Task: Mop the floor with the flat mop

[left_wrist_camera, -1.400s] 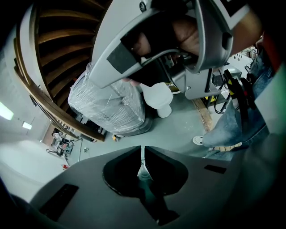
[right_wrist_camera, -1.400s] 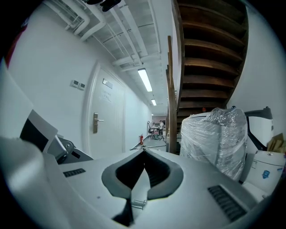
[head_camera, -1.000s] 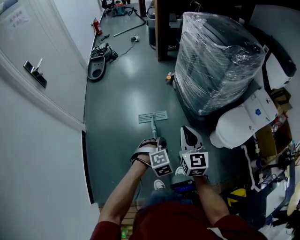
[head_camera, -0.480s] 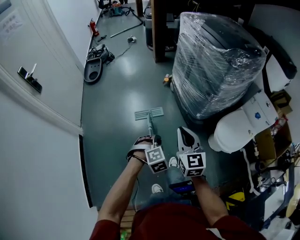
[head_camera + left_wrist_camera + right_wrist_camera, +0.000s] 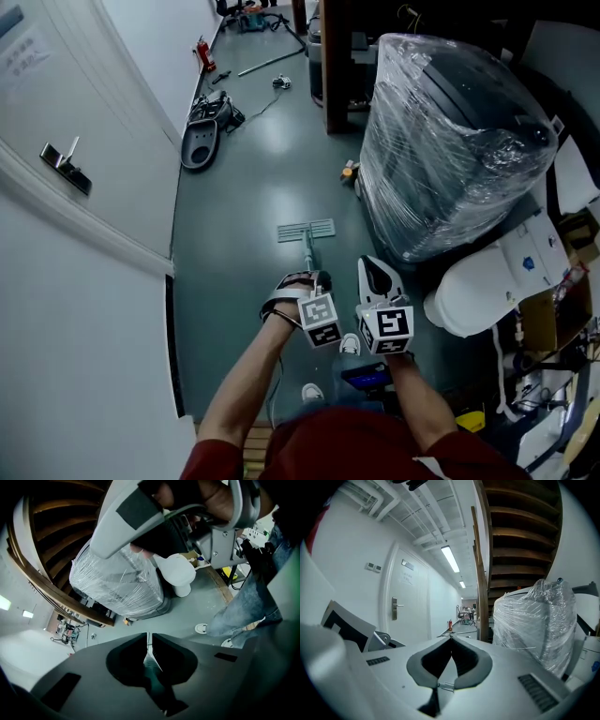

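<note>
Both forearms come in from the bottom edge of the head view, side by side, hands low in front of the body. The left hand is strapped into the left gripper, marker cube toward the camera. The right gripper sits just beside it on the right, nose pointing away from the person.

Left gripper: jaws clamped on the mop handle, which runs up between the pads. Right gripper: jaw tips together, nothing between them, not touching the mop.

Flat mop: head flat on the floor, ahead of the left gripper. It lies between the door-side wall and the plastic-wrapped load, nearer the load. The handle has its long axis running from the gripper away from the person and down to the head. The head's long side lies crosswise to it.

The handle's near end is hidden under the left gripper and cube, so I can't see where it stops. Left gripper view: only a short piece of shaft shows, dark and blurred. One shoe peeks out between the cubes. The legs are mostly covered by the arms.
</note>
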The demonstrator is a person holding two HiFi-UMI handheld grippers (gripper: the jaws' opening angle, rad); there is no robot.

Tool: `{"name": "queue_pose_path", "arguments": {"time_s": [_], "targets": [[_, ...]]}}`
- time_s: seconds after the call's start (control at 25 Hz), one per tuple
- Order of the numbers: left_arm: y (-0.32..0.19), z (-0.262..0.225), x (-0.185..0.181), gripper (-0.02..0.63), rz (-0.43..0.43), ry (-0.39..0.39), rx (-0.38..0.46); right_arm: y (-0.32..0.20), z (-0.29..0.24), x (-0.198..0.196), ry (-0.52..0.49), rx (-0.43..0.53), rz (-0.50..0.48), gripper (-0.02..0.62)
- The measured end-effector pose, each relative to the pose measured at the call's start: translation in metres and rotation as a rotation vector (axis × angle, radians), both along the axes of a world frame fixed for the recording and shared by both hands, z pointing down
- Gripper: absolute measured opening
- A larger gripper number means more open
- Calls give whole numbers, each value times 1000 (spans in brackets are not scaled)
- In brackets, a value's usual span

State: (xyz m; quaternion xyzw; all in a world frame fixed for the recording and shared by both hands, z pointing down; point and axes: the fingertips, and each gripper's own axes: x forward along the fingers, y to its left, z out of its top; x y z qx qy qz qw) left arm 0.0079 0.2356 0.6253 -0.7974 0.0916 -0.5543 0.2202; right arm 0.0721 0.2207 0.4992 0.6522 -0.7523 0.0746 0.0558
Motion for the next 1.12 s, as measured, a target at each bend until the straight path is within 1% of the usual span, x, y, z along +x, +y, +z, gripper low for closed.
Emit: {"name": "queue_pose_path", "arguments": {"time_s": [0.2, 0.4, 0.6, 0.68, 0.84, 1.0, 1.12], "targets": [[-35, 0, 18, 29, -24, 19, -1, -34, 4, 22, -20, -5, -23, 17], [-66, -5, 47, 29, -47, 37, -16, -64, 6, 44, -28, -8, -52, 17], [-97, -13, 68, 29, -78, 53, -15, -91, 0, 63, -24, 0, -86, 17], [-106, -12, 72, 29, -90, 58, -14, -100, -1, 69, -19, 3, -95, 17], [-123, 0, 70, 29, -92, 39, -5, -116, 3, 78, -11, -7, -101, 17], [-147, 7, 63, 31, -95, 40, 9, -138, 8, 77, -2, -17, -102, 17], [-173, 7, 66, 31, -104, 54, 16, -158, 10, 77, 5, -15, -94, 17]]}}
